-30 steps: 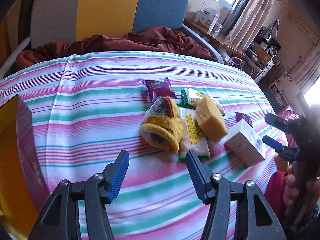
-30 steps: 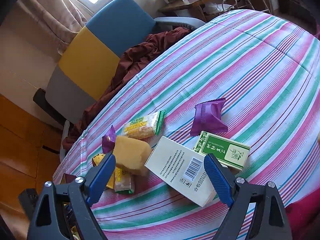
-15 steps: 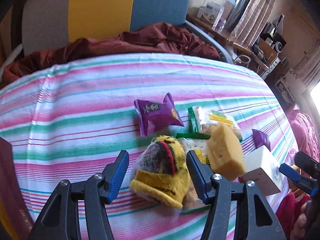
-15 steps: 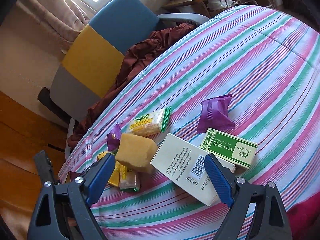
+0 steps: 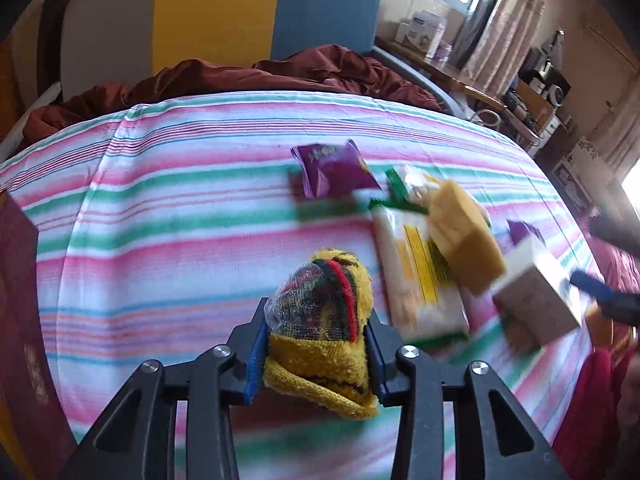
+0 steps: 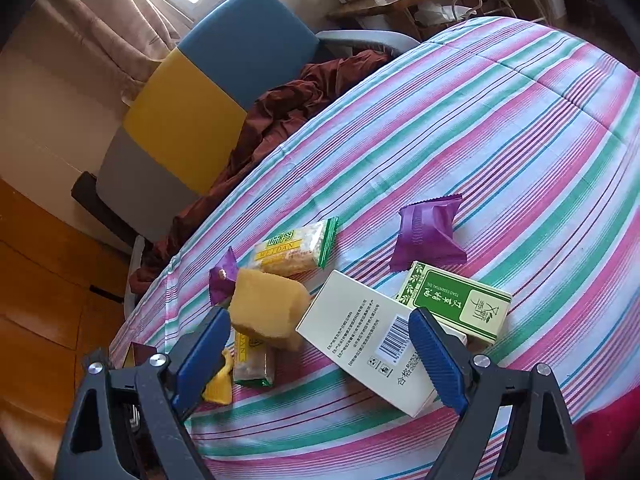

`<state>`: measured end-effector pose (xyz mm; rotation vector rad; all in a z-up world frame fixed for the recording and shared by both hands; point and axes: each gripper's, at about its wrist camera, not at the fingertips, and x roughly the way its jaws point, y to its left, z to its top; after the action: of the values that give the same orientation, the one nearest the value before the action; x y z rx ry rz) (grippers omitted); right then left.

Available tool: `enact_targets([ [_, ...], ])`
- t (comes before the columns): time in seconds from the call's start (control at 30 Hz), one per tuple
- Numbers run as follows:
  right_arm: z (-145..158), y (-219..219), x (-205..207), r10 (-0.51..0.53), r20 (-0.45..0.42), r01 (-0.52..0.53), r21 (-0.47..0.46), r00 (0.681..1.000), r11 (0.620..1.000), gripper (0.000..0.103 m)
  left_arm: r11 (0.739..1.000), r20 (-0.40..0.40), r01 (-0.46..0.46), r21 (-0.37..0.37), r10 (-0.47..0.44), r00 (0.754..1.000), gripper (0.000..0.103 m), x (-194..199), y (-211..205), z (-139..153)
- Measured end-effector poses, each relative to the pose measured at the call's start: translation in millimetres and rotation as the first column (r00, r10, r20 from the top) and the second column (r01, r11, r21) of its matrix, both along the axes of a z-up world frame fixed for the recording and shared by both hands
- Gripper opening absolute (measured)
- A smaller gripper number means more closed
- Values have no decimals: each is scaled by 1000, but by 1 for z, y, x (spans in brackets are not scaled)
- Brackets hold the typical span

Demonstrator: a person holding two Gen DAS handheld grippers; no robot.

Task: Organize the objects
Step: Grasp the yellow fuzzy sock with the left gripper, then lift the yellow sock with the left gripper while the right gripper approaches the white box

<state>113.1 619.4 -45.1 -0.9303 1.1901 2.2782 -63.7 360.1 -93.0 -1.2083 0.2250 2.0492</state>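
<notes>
My left gripper (image 5: 316, 344) is shut on a yellow knitted sock bundle (image 5: 320, 320) with red and green stripes, held over the striped cloth (image 5: 180, 220). Right of it lie a cracker packet (image 5: 416, 276), a yellow sponge (image 5: 464, 236), a purple snack pouch (image 5: 332, 168) and a white box (image 5: 536, 300). My right gripper (image 6: 320, 360) is open, hovering over the white box (image 6: 368, 332). The sponge (image 6: 268, 308), a green box (image 6: 460, 300), a purple pouch (image 6: 428, 232) and a cracker packet (image 6: 296, 248) lie around it.
A dark red box (image 5: 24, 340) stands at the left edge of the cloth. A blue, yellow and grey chair (image 6: 200, 100) with a maroon cloth (image 6: 288, 108) on it stands behind the table. A cluttered wooden shelf (image 5: 460, 76) is at the back right.
My left gripper moved forward onto the sock bundle and closed on it. My right gripper stayed open above the white box, shifting only slightly.
</notes>
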Motion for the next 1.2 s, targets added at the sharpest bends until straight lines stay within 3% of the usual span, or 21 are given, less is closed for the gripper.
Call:
enact_targets([
  [0.2,0,-2,-3,15,23,-15,26,1000,1000,91,998,-29,25,56,-23,999,42,40,-33,-2],
  [0.4,1,-12,-12,74,70,-79,75,995,994,95,995,-64,56,79,-51,997,42,46,-38,-5],
  [0.5,0,-18,-14,187,-47,-189,-42,981,981,90,993,-76,68,94,-61,995,43,47,-41,-6],
  [0.67,13,-7,9,6,-26,-4,74,1000,997,91,993,-78,66,101,-59,995,44,48,-43,-7],
  [0.73,5,2,13,-82,42,80,63,996,995,92,992,-78,66,106,-58,995,44,48,-43,-7],
  [0.8,-2,9,12,-104,82,102,35,991,994,92,992,-77,66,111,-58,995,44,48,-44,-8],
  [0.87,-9,8,5,-70,120,69,12,990,998,93,991,-77,67,113,-58,995,44,48,-46,-8],
  [0.97,-12,-5,-9,124,-12,-124,-126,992,984,90,991,-77,67,115,-58,995,44,48,-46,-8],
  [1.0,-9,-10,-12,156,-33,-159,-131,987,979,90,991,-78,67,116,-58,995,44,48,-46,-8],
  [1.07,-6,-14,-12,149,3,-149,-77,989,986,91,991,-78,66,116,-58,995,44,49,-46,-7],
  [1.2,-9,-8,-11,120,28,-118,-77,992,990,91,991,-79,67,117,-58,995,44,49,-46,-8],
])
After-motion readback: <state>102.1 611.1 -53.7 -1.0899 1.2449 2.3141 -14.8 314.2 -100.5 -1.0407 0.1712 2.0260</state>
